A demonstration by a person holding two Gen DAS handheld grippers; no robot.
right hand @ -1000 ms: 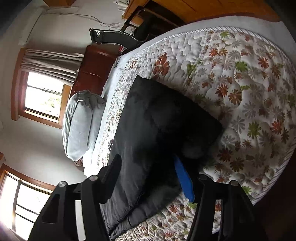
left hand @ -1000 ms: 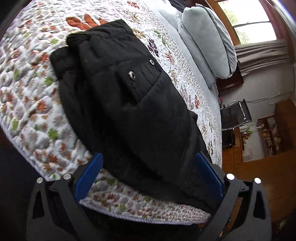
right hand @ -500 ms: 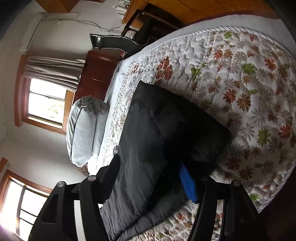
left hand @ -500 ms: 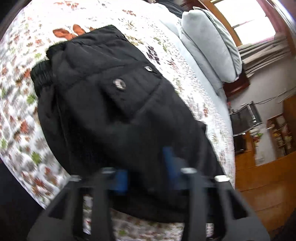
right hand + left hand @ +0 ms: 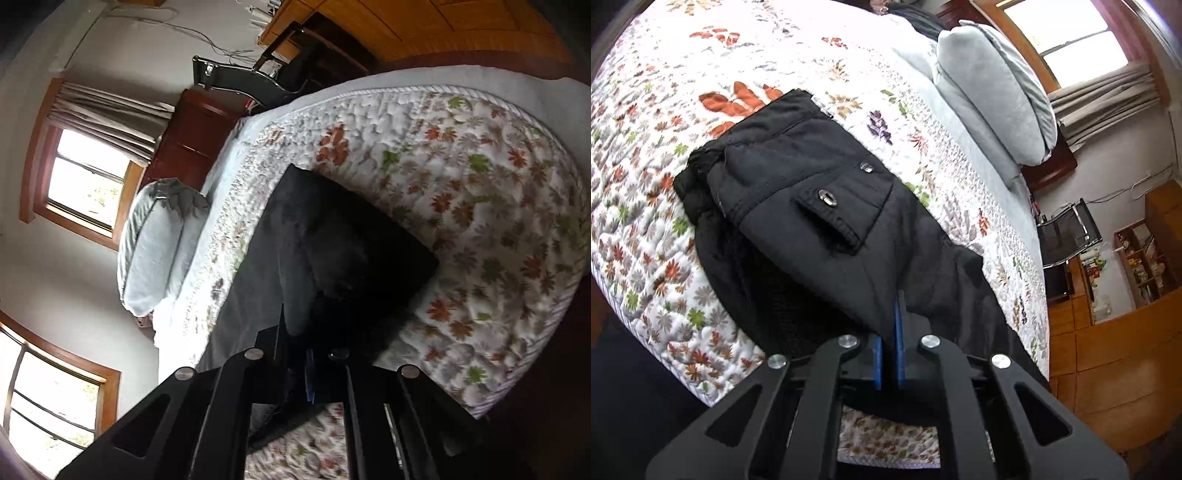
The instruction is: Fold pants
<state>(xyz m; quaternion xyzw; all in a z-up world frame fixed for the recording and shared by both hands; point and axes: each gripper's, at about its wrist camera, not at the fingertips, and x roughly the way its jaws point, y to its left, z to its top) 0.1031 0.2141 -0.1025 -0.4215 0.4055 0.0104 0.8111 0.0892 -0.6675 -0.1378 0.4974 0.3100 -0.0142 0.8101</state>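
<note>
Left wrist view: black pants [image 5: 827, 229] are seen laid across a floral quilt [image 5: 646, 206], running from the centre-left of the frame down to the lower centre. A flapped pocket [image 5: 842, 206] with two metal snaps is turned up at mid-frame. The left gripper [image 5: 891, 321] is seen at lower centre, its blue pads [image 5: 897, 332] brought together and clamped on a ridge of the black cloth near the bed's edge. A grey pillow [image 5: 993, 107] is noted at upper right, with a curtained window [image 5: 1067, 33] beyond it. A black chair [image 5: 1067, 236] and wooden shelving [image 5: 1145, 266] are seen at the right edge.

Right wrist view: the same pants [image 5: 332, 251] are seen in the middle of the frame, one corner pointed toward the right over the quilt [image 5: 498, 206]. The right gripper [image 5: 301, 365] is seen at lower centre, jaws drawn narrow and pinched on bunched dark fabric; only a sliver of blue pad [image 5: 309, 373] is visible. The pillow [image 5: 159, 251] is noted at centre left, with windows [image 5: 85, 181] along the left edge. The lower part of the frame is blurred.
</note>
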